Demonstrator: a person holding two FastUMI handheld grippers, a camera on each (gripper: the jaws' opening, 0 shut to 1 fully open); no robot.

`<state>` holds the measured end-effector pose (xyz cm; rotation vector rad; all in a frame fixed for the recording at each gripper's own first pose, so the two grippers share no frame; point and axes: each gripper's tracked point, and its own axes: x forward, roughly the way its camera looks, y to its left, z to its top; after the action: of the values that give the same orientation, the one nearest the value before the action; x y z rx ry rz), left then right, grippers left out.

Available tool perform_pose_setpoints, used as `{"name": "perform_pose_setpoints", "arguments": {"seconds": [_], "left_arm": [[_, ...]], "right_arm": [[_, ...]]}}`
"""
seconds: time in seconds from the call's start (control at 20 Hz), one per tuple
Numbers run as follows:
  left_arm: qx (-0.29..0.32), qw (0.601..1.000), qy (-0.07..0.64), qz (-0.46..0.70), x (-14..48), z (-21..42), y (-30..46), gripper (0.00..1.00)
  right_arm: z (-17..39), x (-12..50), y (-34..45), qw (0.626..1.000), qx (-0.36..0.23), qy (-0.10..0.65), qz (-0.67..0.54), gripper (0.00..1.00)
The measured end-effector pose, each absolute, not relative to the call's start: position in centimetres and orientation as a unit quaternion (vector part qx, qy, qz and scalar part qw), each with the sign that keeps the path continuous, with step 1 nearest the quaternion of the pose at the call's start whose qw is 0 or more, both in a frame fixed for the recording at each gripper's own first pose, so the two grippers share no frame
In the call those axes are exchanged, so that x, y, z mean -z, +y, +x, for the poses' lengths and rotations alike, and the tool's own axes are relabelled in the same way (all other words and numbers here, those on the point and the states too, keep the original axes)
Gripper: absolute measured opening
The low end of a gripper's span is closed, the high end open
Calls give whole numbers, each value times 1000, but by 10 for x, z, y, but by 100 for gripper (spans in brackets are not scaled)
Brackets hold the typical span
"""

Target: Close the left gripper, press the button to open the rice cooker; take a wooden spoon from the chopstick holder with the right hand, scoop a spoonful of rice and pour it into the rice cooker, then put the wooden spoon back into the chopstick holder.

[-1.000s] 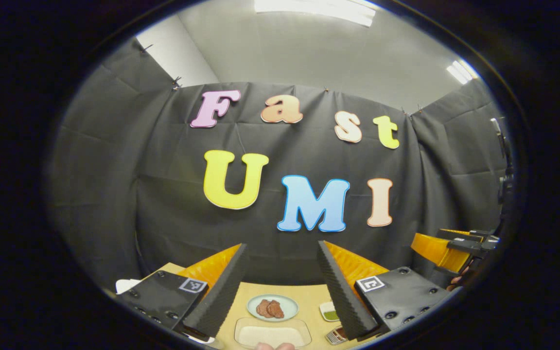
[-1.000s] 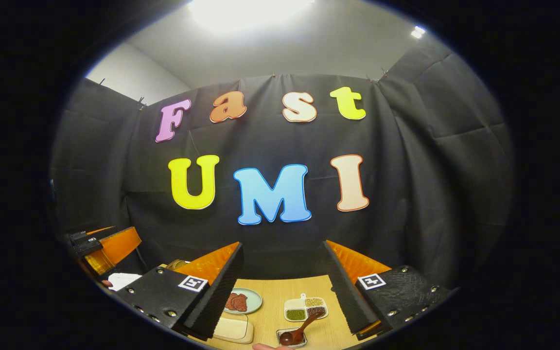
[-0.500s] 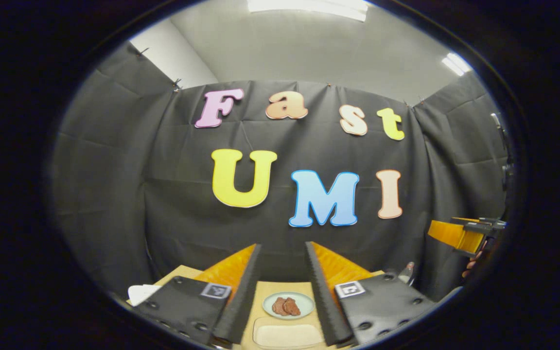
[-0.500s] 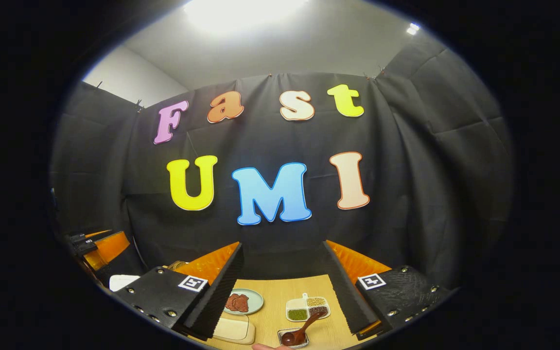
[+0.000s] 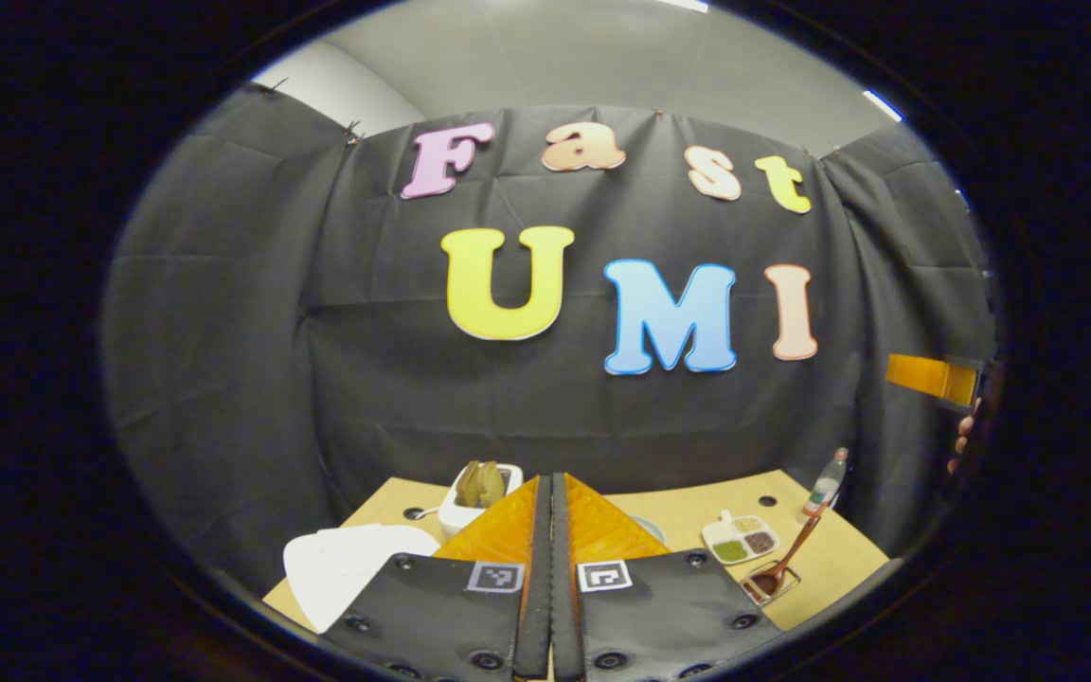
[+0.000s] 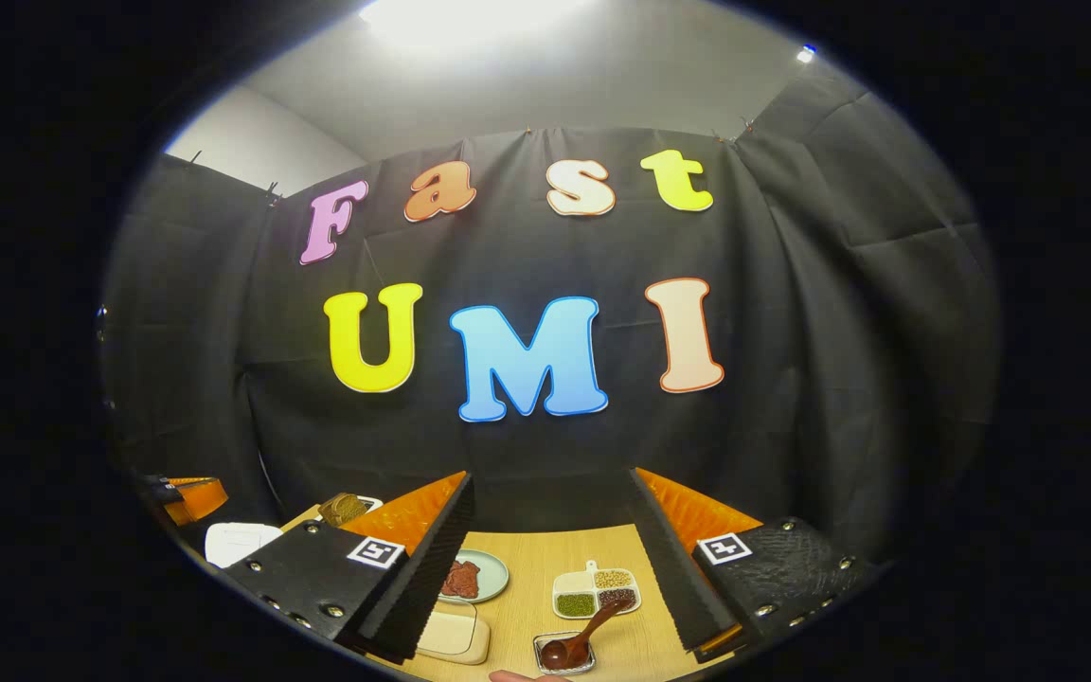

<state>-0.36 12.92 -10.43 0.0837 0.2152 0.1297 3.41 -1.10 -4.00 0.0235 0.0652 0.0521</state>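
My left gripper [image 5: 550, 478] is shut with nothing between its fingers, held above the wooden table [image 5: 697, 502]. The white rice cooker [image 5: 356, 566] lies low at the left, just beyond the gripper's left finger; in the right gripper view the rice cooker [image 6: 238, 542] sits far left. A dark wooden spoon [image 6: 585, 637] leans in a small square holder [image 6: 560, 655] near the table's front. My right gripper [image 6: 550, 478] stands open and empty above the table, with the spoon below and between its fingers. A clear box of rice [image 6: 451, 635] lies by its left finger.
A divided dish of grains [image 6: 593, 592] and a plate of meat [image 6: 472, 576] sit mid-table. A white holder with brown pieces [image 5: 479, 488] stands at the back left, a small bottle [image 5: 825, 481] at the back right. A fingertip [image 6: 517, 676] shows at the bottom edge.
The left gripper's fingers have come together from wide open to shut, and its view has tipped to take in more of the table. The right gripper has stayed open, hardly moving.
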Motion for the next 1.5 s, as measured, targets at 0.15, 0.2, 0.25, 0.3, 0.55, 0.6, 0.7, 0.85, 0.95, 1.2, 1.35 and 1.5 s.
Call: {"name": "perform_pose_setpoints", "arguments": {"seconds": [0.15, 0.2, 0.25, 0.3, 0.55, 0.6, 0.7, 0.85, 0.95, 1.2, 1.35, 1.5], "left_arm": [[-101, 982, 156, 39, 148, -16, 169, 7], [-110, 978, 172, 32, 162, -21, 181, 7], [-119, 975, 188, 20, 176, -23, 192, 7], [-134, 968, 210, 2, 192, -29, 204, 7], [-176, 947, 267, -31, 230, -52, 243, 7], [-180, 942, 280, -30, 238, -54, 249, 7], [-193, 931, 308, -32, 256, -60, 261, 7], [-197, 924, 324, -40, 272, -64, 264, 7], [-200, 913, 352, -54, 297, -70, 266, 7], [-205, 920, 331, -34, 287, -68, 269, 11], [-209, 954, 213, 23, 214, -46, 265, 25], [-187, 970, 122, 92, 138, -36, 238, 94]], "right_arm": [[37, 48, -9, 998, -33, 43, 10, 97], [39, 49, -9, 998, -34, 45, 9, 97], [40, 53, -8, 998, -36, 47, 9, 97], [42, 56, -8, 998, -38, 50, 7, 97], [50, 67, -4, 997, -44, 64, 17, 96], [51, 67, -3, 997, -46, 64, 19, 96], [54, 67, -3, 997, -47, 63, 14, 96], [54, 68, -9, 997, -42, 63, 14, 96], [54, 74, -11, 996, -40, 72, 16, 97], [54, 79, -22, 996, -32, 83, 27, 97], [54, 81, -31, 996, -21, 84, 20, 97], [57, 95, -39, 995, -15, 100, 24, 97]]}}
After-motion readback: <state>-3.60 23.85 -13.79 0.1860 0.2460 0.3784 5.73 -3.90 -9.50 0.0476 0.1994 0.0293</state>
